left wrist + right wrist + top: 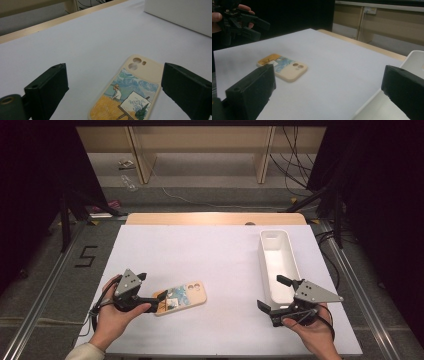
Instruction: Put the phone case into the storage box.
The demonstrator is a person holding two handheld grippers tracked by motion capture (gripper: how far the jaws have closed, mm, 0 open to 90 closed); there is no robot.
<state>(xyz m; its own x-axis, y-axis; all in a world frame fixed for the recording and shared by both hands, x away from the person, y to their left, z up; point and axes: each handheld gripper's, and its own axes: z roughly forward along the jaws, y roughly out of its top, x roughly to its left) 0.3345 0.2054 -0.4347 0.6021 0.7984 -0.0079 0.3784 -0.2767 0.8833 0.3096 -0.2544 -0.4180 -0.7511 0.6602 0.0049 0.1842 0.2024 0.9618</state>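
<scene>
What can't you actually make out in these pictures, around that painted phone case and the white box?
- Phone case: the left gripper view's bottom edge cuts off its near end; in the high view the left gripper covers that end.
- White bin: in the high view the right gripper covers its near end; the right gripper view shows just a corner.
- Small items on the floor beyond the table: too small to identify.

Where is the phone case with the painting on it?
In the high view the phone case lies flat on the white table, at the left, right in front of the open left gripper; the white bin stands far to its right.
</scene>
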